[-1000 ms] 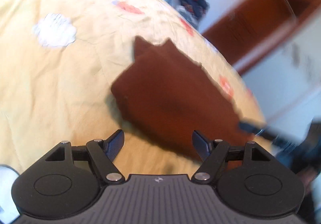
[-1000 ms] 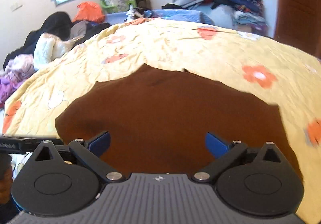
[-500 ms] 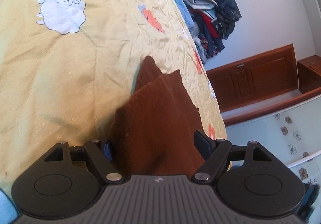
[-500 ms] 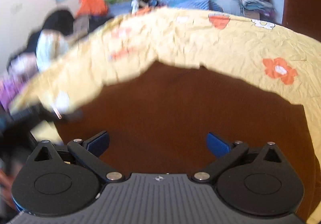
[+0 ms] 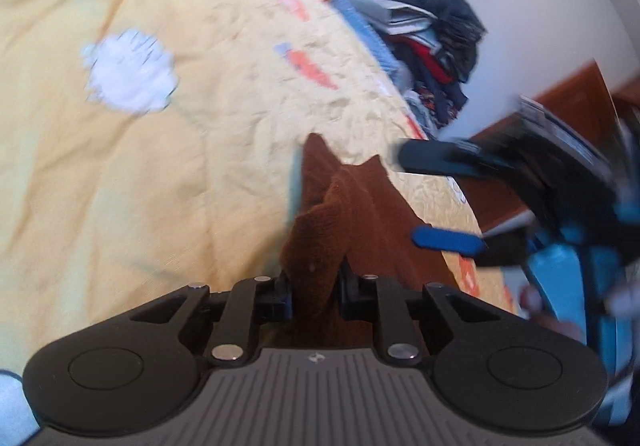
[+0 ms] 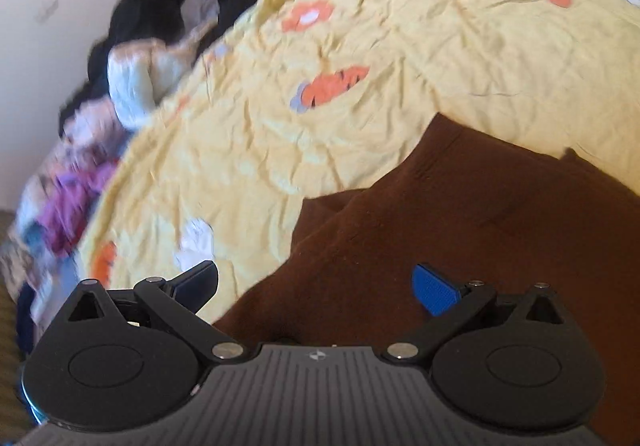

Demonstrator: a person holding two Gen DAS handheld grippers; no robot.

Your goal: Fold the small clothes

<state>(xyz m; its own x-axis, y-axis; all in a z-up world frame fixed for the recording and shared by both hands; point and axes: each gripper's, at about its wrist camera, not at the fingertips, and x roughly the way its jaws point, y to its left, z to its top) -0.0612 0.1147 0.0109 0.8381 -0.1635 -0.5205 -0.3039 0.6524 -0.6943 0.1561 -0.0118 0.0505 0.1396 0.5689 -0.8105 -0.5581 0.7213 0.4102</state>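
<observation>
A small brown garment [image 5: 352,214] lies on a yellow patterned bedsheet [image 5: 140,166]. My left gripper [image 5: 314,282] is shut on a bunched edge of the brown garment. My right gripper [image 6: 316,286] is open, its jaws wide apart just above the near part of the brown garment [image 6: 460,230]. The right gripper also shows in the left wrist view [image 5: 444,198], blurred, beside the garment's right edge.
A heap of dark clothes [image 5: 432,46] is piled beyond the bed's far end. More clothes, white, purple and black [image 6: 128,86], lie along the bed's left side. A brown wooden door [image 5: 560,118] stands at the right.
My left gripper has closed on the garment's edge; it was open half a second ago. My right gripper has swung left over the garment and stayed open.
</observation>
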